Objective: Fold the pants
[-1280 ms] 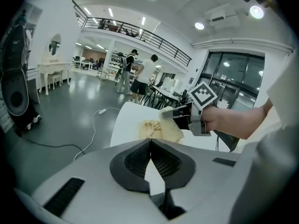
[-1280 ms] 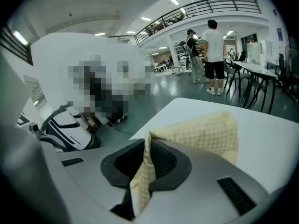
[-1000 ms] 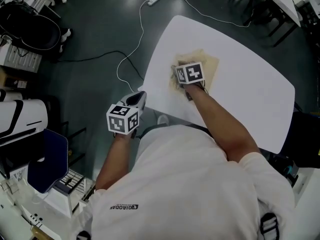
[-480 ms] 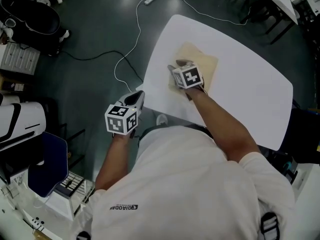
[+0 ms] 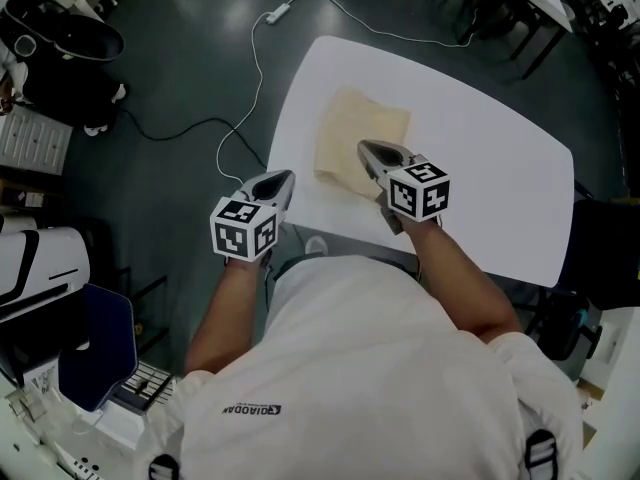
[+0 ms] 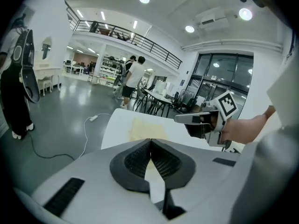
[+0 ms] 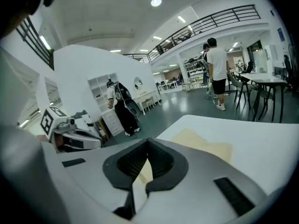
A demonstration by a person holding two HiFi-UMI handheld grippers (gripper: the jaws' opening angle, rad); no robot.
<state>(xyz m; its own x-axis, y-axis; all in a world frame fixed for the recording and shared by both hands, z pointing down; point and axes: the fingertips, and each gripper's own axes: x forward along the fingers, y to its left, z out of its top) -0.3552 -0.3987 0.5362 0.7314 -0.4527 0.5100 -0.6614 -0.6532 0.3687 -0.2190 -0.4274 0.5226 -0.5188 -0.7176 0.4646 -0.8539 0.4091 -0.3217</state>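
Pants (image 5: pixel 361 136) lie folded in a pale flat square on the counter (image 5: pixel 490 158). My right gripper (image 5: pixel 366 149) hangs just over their near edge, its jaws having just been closing, tips together on nothing. My left gripper (image 5: pixel 286 177) is clenched and empty too, off to the left of the pants, past the counter's edge over the floor (image 5: pixel 200 78), well apart from the cloth.

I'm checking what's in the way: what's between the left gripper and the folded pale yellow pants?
Only bare white table lies between the left gripper and the pale yellow pants; the head view shows it.
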